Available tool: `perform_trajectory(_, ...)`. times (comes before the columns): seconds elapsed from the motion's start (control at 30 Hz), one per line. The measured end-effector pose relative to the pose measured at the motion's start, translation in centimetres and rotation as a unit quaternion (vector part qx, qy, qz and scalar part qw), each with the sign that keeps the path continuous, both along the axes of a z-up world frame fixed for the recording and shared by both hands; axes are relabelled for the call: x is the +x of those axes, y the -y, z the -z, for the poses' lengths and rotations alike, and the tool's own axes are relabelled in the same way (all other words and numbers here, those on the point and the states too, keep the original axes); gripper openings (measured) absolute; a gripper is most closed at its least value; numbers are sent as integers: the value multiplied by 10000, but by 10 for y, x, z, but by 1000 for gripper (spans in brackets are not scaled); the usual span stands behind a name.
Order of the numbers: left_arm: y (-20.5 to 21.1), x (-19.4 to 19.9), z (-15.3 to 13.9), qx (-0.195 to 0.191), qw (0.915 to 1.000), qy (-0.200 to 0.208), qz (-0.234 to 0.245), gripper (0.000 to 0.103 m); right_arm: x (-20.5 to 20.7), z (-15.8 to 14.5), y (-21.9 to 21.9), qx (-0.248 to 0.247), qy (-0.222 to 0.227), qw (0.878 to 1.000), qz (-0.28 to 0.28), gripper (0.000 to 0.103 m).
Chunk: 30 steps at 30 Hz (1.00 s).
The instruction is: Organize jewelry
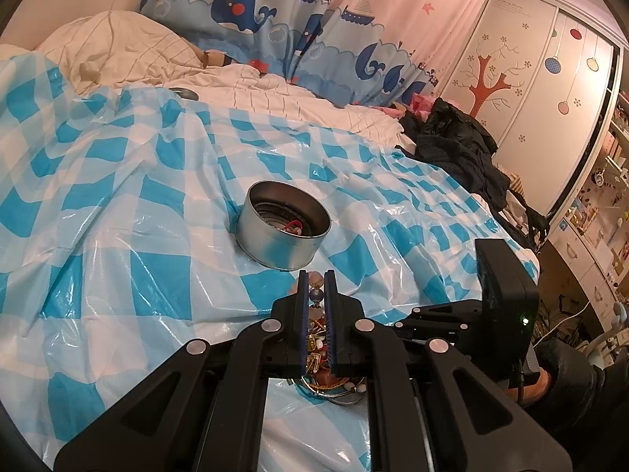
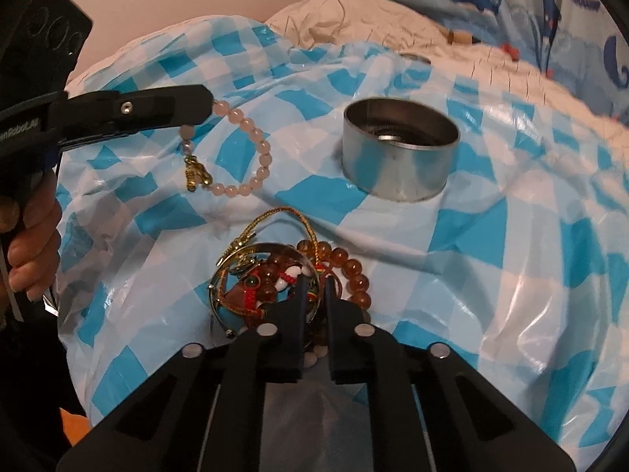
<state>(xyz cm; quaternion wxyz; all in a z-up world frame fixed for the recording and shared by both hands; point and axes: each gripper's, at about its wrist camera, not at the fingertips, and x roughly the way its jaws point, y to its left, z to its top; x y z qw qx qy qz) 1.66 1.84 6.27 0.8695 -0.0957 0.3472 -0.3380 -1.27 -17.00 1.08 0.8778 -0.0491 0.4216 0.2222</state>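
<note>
My left gripper (image 1: 316, 275) is shut on a pink bead bracelet (image 2: 251, 145) with a gold charm and holds it in the air; in the right wrist view the left gripper (image 2: 210, 104) comes in from the left with the bracelet hanging from its tip. A round metal tin (image 1: 284, 225) stands ahead with some jewelry inside; it also shows in the right wrist view (image 2: 399, 157). My right gripper (image 2: 315, 281) sits nearly shut over a pile of jewelry (image 2: 271, 279), beside an amber bead bracelet (image 2: 350, 271). I cannot tell whether it grips anything.
A blue-and-white checked plastic sheet (image 1: 118, 204) covers the bed. White bedding (image 1: 118, 51) and a whale-print curtain (image 1: 275, 19) lie behind. Dark clothes (image 1: 460, 141) are piled at the right edge, next to a wardrobe (image 1: 530, 70).
</note>
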Motion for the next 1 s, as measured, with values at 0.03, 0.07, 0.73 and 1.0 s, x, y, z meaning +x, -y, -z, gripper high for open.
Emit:
perform_trajectory(0.03,0,0,0,-3,10000,-1,-1,6,-1,-4,2,92,45,9999,-5,6)
perform_trajectory(0.07,0,0,0,-2,10000,-1,-6,6,-1,-7,2,122,90,9999,2,6)
perform_trajectory(0.73,3,0,3,19,10000,-14,9,6,4,-3,13,238,-574,9979,-190,20)
perform_trajectory(1.0,5,-1,5,41,10000,-20,8,6,-3,-4,8,10,-345,9991,-247,6)
